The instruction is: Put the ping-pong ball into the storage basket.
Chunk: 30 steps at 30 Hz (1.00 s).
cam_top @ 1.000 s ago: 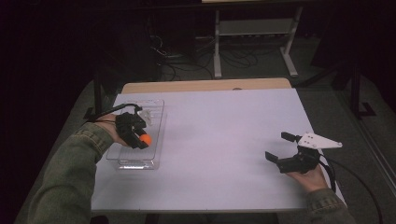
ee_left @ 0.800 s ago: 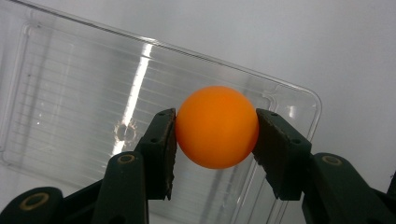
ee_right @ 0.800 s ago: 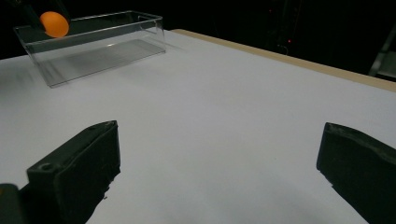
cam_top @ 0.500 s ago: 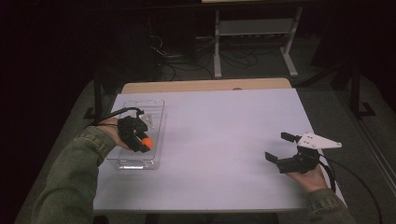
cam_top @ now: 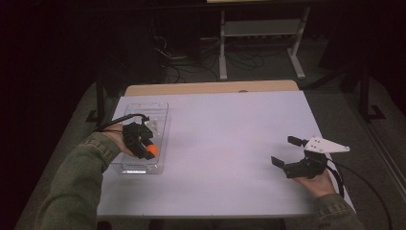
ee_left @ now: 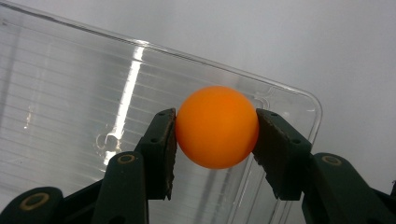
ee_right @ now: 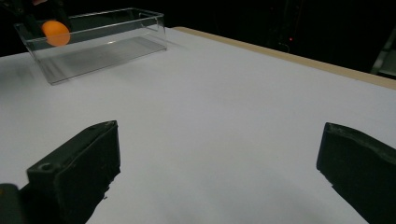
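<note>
My left gripper (cam_top: pixel 149 149) (ee_left: pixel 217 128) is shut on an orange ball (cam_top: pixel 152 150) (ee_left: pixel 217 127), both pads pressed against its sides. It holds the ball just above the near end of a clear plastic bin (cam_top: pixel 143 139) (ee_left: pixel 70 121) at the table's left. In the right gripper view the ball (ee_right: pixel 55 32) shows at the bin's (ee_right: pixel 100 44) far left end. My right gripper (cam_top: pixel 287 152) (ee_right: pixel 217 168) rests at the table's right side, jaws wide open with nothing between them.
The white table top (cam_top: pixel 225 143) spreads between the two hands, with a tan strip (cam_top: pixel 210 87) along its far edge. Behind the table stand a white metal frame (cam_top: pixel 261 33) and loose cables on the dark floor.
My left gripper with the ball has shifted slightly toward the near end of the bin. The right gripper has stayed still.
</note>
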{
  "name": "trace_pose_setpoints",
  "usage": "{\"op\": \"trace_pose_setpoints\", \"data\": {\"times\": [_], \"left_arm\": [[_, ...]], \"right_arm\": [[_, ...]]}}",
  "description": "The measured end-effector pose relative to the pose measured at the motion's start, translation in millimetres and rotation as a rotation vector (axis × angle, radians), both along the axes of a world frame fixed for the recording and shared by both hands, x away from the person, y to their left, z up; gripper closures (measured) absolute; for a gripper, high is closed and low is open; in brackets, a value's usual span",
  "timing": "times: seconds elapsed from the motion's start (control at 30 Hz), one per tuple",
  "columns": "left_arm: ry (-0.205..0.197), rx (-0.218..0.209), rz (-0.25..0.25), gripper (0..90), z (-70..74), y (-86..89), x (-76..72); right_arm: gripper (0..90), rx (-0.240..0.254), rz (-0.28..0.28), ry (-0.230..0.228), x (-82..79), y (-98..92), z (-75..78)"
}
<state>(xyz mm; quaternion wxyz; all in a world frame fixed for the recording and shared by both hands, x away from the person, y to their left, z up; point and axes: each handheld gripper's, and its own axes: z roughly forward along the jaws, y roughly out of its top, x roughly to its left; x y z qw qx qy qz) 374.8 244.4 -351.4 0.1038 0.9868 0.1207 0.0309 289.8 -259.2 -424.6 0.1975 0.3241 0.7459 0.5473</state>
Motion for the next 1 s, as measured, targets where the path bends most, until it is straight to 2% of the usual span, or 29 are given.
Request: {"op": "trace_pose_setpoints", "data": {"times": [0.33,0.43,0.7,1.0], "left_arm": [[0.012,0.017,-0.008,50.1,-7.2,-5.2,2.8],[0.017,0.001,-0.004,50.1,-10.3,-5.3,3.4],[0.033,0.008,0.001,50.1,-20.8,-3.8,4.4],[0.052,-0.007,0.005,50.1,-30.4,-3.7,6.3]], "right_arm": [[0.0,0.001,-0.001,-0.001,-0.3,-0.5,0.2],[0.0,0.000,-0.001,-0.001,-0.4,-0.7,0.2],[0.0,-0.002,0.001,-0.001,-0.4,-0.2,0.0],[0.0,-0.005,0.003,0.000,-0.6,-0.2,-0.1]]}}
